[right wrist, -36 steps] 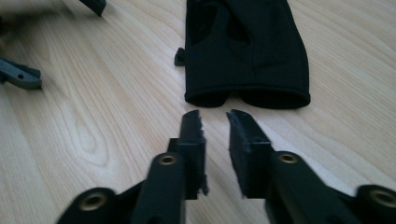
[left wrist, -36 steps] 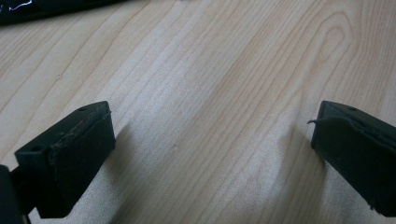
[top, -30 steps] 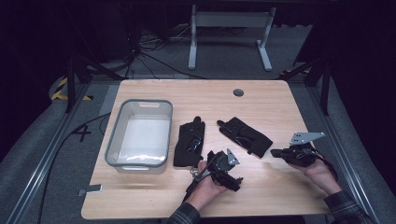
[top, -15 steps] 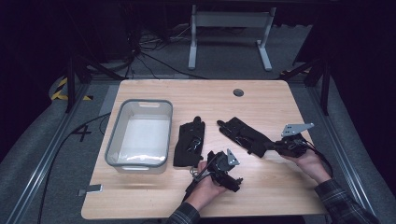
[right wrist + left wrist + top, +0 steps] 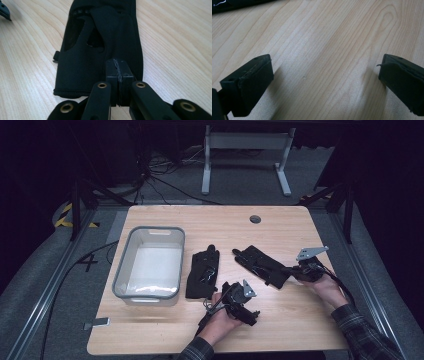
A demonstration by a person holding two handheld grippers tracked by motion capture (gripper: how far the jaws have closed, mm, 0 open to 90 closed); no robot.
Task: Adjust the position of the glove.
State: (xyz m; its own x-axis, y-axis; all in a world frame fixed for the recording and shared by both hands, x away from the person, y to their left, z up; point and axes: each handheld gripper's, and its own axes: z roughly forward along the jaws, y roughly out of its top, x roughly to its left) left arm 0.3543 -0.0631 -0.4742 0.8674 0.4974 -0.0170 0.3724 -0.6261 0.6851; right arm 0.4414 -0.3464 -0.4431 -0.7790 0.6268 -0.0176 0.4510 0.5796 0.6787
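left tongs (image 5: 325, 75): jaws wide apart over bare desk (image 5: 280, 315) | right tongs (image 5: 119, 72): jaws together at right glove (image 5: 100, 45) cuff, grip unclear | left glove (image 5: 204, 270): beside bin (image 5: 148, 265)

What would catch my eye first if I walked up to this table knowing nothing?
Probably the two black gloves: the left glove lies flat mid-table, and the right glove has its cuff at the closed jaws of the right gripper. Next, the grey bin at the table's left. Nearer the person, the left gripper rests with jaws wide open over bare wood.
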